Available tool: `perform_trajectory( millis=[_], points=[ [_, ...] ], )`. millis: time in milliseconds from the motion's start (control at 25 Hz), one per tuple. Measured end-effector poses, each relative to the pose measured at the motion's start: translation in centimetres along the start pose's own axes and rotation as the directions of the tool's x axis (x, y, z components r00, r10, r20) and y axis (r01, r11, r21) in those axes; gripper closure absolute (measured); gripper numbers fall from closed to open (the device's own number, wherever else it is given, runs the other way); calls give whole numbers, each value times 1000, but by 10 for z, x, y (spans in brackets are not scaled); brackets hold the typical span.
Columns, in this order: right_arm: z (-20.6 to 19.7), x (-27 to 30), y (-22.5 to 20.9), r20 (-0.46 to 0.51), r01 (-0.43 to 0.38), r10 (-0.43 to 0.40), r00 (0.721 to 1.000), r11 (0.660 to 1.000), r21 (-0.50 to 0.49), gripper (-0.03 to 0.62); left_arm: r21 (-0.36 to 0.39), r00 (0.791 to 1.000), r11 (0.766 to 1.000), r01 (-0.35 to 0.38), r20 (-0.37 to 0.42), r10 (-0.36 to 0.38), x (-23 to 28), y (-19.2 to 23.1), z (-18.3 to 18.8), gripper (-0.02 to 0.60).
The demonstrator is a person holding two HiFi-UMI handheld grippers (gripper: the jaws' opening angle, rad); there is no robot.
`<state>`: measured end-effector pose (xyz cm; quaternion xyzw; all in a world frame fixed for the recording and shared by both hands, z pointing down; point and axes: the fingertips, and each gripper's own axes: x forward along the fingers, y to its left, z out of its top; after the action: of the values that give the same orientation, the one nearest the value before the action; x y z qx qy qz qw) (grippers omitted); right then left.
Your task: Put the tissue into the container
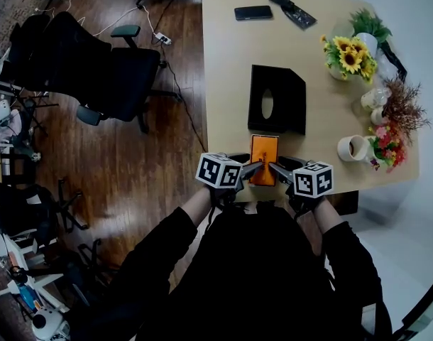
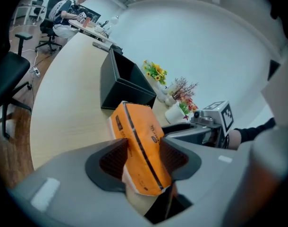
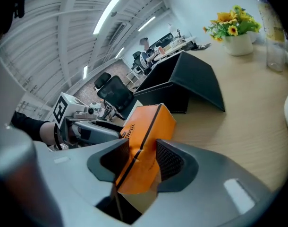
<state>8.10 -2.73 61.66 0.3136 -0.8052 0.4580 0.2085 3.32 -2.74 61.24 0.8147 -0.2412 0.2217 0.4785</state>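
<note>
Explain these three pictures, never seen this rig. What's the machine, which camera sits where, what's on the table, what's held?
There is no robot: a person holds a two-jaw gripper in each hand. The head view looks down from the person's head. The other two cameras ride on the left gripper and right gripper, looking along their jaws. On the table are a black container, a phone, sunflowers and a cup. Both grippers pinch the orange tissue pack from opposite sides, on the person's side of the container.
</note>
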Motion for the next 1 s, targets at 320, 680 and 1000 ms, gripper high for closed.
perform_trajectory(
  millis=[320, 680, 1000],
  points=[
    [-1, 2, 1, -44, 1, 0, 999, 1000, 25, 459, 6, 999, 1000, -2, -32, 2, -2, 6, 0, 442],
    [4, -11, 7, -28, 23, -23, 999, 1000, -4, 485, 15, 1000, 1000, 20, 0, -20, -8, -3, 3, 465],
    [14, -29, 24, 18, 30, -29, 999, 998, -48, 493, 60, 998, 998, 36, 42, -39, -25, -23, 10, 468]
  ],
)
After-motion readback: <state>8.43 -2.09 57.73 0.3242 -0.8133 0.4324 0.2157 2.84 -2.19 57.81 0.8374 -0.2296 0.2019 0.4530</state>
